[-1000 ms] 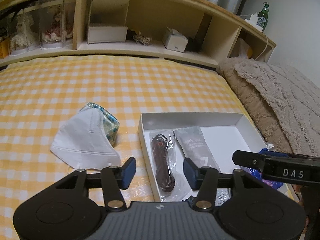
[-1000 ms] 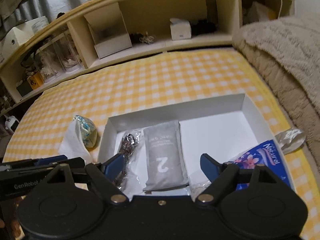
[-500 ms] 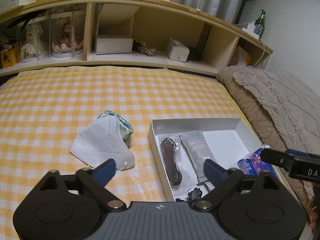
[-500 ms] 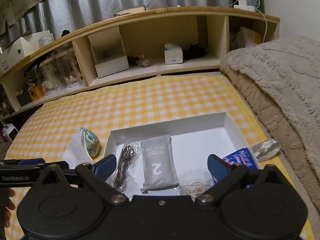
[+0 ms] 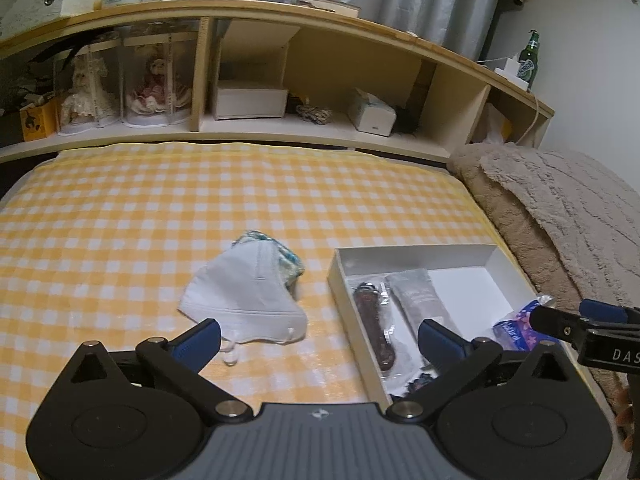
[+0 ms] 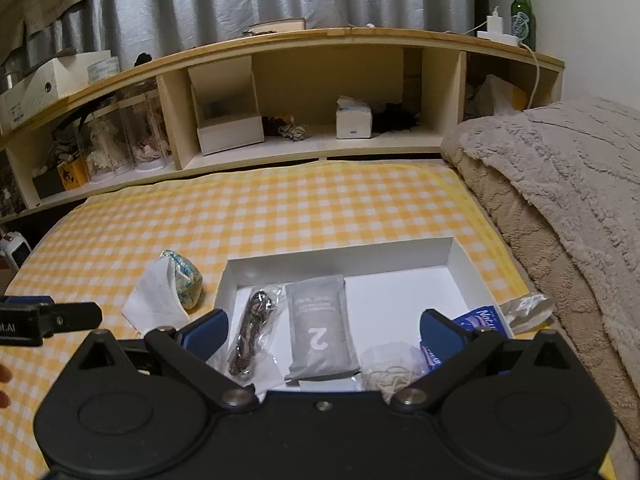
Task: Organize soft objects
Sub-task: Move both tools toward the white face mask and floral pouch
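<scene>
A white face mask [image 5: 240, 292] lies on the yellow checked bed, partly over a teal patterned pouch [image 5: 286, 258]; both also show in the right wrist view [image 6: 154, 302] [image 6: 184, 274]. To their right a white box [image 5: 416, 254] [image 6: 340, 258] holds a dark bagged item [image 5: 376, 320] [image 6: 252, 330], a grey sachet marked 2 [image 6: 320, 330] and a bag of rubber bands [image 6: 390, 366]. A blue Natural packet [image 6: 478, 320] rests on its right rim. My left gripper [image 5: 318, 340] is open and empty, held above the mask and box. My right gripper [image 6: 322, 334] is open and empty above the box.
A beige blanket [image 6: 560, 208] is heaped along the right side. A wooden headboard shelf [image 6: 304, 80] with boxes, tissues, dolls and a green bottle [image 6: 520, 8] runs along the back. A crumpled clear wrapper [image 6: 528, 308] lies right of the box.
Both grippers have drawn back and lifted, so the bed and shelf show further off. The left gripper's jaws have opened wider. The objects have not moved.
</scene>
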The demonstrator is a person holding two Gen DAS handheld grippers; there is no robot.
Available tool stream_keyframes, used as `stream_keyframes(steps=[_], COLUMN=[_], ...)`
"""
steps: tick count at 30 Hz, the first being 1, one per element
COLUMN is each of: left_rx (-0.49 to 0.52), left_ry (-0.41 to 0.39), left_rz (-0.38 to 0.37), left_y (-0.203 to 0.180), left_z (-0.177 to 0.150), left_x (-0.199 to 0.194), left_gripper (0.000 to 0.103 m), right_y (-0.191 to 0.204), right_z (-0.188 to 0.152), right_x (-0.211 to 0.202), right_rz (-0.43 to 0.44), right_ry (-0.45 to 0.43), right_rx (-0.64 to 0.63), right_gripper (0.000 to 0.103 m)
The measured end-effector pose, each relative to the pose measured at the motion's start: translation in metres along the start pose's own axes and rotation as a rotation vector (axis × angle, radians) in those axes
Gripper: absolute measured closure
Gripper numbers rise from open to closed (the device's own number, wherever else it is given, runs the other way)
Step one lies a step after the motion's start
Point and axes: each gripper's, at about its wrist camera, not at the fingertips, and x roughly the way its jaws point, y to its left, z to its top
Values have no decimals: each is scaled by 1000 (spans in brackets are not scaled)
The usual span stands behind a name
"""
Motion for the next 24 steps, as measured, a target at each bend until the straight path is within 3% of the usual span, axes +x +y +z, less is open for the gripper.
stream_keyframes(steps=[24], left_rx=[-95], left_ry=[23], left_rz=[97], left_y=[99], left_z=[7], left_x=[20], left_gripper=[0], right_y=[88], right_z=[7], right_x=[59], right_rz=[154], right_ry=[33], right_rx=[-83], right_gripper=[0])
